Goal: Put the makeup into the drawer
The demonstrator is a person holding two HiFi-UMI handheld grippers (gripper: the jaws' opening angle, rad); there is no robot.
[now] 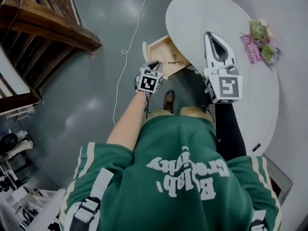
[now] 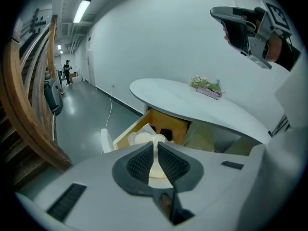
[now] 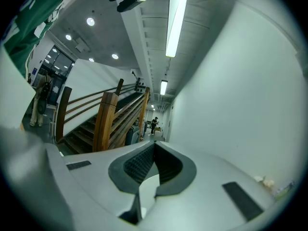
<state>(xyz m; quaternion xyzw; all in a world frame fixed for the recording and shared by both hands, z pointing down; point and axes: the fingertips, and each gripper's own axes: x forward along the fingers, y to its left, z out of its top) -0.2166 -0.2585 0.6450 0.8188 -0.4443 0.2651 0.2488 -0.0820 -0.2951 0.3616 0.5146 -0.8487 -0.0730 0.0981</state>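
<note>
A wooden drawer (image 1: 157, 44) stands pulled open under the white oval table (image 1: 202, 8). In the left gripper view the drawer (image 2: 129, 127) holds a pale wrapped item (image 2: 138, 137) and dark small things (image 2: 166, 133) at its back. My left gripper (image 1: 154, 65) hangs just in front of the drawer and points down into it. Its jaws (image 2: 155, 145) are shut with nothing between them. My right gripper (image 1: 209, 35) is held level above the table edge, shut and empty (image 3: 154, 144). It also shows at the top right of the left gripper view (image 2: 239, 27).
A small bunch of flowers with a pink card (image 1: 260, 40) lies on the table's far side. A wooden staircase (image 1: 43, 18) rises at the left. A thin cable (image 1: 126, 52) trails over the grey floor. A shoe (image 1: 168, 101) stands below the drawer.
</note>
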